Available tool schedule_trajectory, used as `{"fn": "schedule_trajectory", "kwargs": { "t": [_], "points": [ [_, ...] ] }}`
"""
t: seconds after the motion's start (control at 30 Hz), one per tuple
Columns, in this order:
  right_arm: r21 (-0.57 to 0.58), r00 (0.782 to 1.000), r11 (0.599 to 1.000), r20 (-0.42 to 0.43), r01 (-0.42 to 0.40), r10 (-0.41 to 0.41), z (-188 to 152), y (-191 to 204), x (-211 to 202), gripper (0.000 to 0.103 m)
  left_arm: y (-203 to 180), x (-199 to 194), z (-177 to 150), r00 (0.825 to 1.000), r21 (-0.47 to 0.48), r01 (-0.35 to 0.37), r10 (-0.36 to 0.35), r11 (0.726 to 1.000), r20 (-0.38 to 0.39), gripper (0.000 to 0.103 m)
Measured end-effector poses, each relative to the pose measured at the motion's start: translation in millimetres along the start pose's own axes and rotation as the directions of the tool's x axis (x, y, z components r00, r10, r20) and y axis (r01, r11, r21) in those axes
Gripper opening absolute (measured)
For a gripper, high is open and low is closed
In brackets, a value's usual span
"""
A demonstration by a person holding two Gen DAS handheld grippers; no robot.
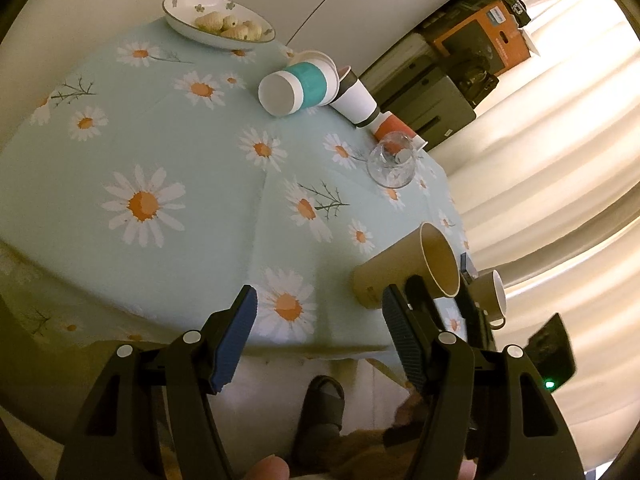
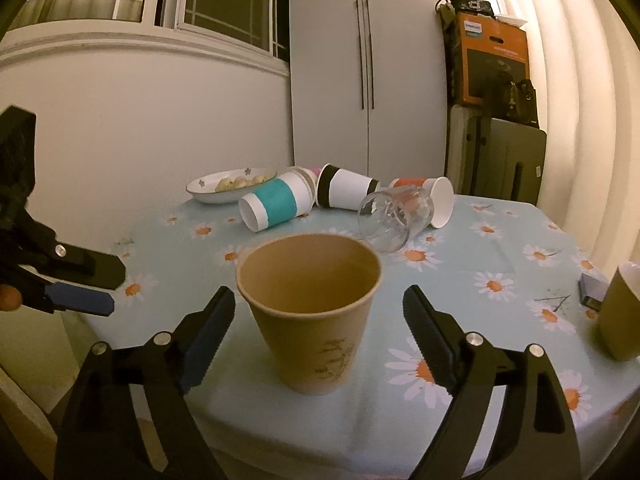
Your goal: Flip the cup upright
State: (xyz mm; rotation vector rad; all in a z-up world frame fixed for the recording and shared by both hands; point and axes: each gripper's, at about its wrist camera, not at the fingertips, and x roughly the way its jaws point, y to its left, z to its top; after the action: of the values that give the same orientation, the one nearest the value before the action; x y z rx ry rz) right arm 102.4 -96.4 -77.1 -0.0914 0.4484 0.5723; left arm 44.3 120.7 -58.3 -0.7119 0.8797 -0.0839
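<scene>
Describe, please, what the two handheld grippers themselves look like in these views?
Both look alike. The left gripper and the right gripper are matte black plastic clamps with angular triangular cut-outs and round silver pivot pins. Each finger carries a dark blue ribbed pad on its inner face. A small green light glows beside the black block at the right edge of the left wrist view. No cables or sleeves show.

Right wrist camera facing level, close behind brown cup [image 2: 310,312]; left wrist camera looking rolled from table's [image 1: 192,184] left edge; both sharing cup.
</scene>
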Motion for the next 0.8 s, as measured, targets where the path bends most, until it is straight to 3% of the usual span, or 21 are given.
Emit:
{"fn": "schedule_trajectory", "kwargs": {
  "t": [0.37,0.47,0.63,0.73,0.8],
  "points": [
    [-0.006,0.998,0.999,0.046,-0.032,0.032,14.4,-5.2,-67.6,0.096,-12.6,-9.8,-9.7,0.999,0.082,-0.036,0.033,0.996,0.038,0.063],
    [0.008,0.998,0.999,0.057,-0.034,0.034,19.0,-11.0,-90.8,0.098,-20.1,-15.3,-14.2,0.997,0.125,-0.045,0.038,0.991,0.062,0.077],
    [0.055,0.997,0.996,0.035,-0.076,0.074,25.3,-29.0,-124.7,0.098,-36.5,-27.9,-24.1,0.993,0.215,-0.044,0.019,0.976,0.115,0.079],
    [0.071,0.995,0.993,0.012,-0.098,0.097,24.9,-38.8,-140.9,0.098,-48.5,-40.8,-33.8,0.987,0.270,-0.028,-0.015,0.962,0.158,0.092],
    [0.074,0.994,0.992,-0.011,-0.104,0.106,23.5,-45.6,-152.4,0.098,-58.4,-49.0,-44.1,0.985,0.320,-0.026,-0.031,0.947,0.172,0.093]
  ]
}}
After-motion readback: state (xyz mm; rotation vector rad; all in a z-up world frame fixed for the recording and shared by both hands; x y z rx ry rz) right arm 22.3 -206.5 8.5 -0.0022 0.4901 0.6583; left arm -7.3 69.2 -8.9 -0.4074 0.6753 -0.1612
